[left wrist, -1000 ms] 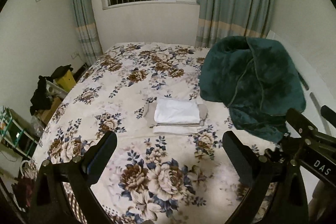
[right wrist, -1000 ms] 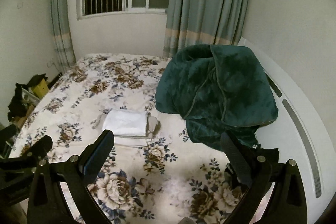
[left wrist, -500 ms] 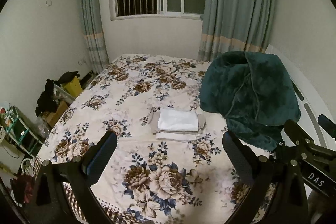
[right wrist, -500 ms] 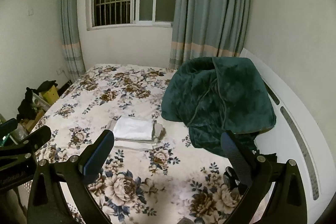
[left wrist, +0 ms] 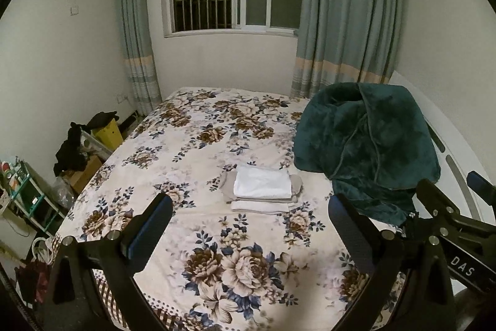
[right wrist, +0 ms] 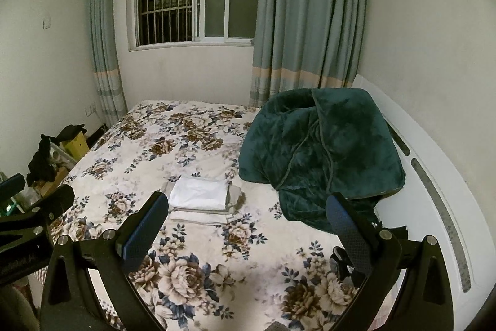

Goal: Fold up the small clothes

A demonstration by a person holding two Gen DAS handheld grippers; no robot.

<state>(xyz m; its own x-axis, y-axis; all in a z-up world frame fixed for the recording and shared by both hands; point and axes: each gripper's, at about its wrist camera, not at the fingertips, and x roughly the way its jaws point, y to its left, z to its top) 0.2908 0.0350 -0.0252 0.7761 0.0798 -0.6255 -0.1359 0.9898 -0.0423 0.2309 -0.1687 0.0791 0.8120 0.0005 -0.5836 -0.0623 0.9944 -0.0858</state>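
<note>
White folded clothes (left wrist: 262,186) lay stacked on the floral bed (left wrist: 217,238); left gripper (left wrist: 249,225) and right gripper (right wrist: 246,221) hung above, jaws spread, holding nothing

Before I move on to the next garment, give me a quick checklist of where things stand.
1. Left gripper jaws wide apart, nothing between them: ok.
2. Right gripper jaws wide apart, nothing between them: ok.
3. Folded stack lies flat on the floral bed cover, white piece on top, edges fairly square: ok.
4. Both grippers held above the near part of the bed, apart from the stack: ok.
5. Green blanket is heaped to the stack's right, not on it: ok.
6. Next unfolded small garment in view: cannot tell; dark cloth beside the blanket is unclear.
</note>
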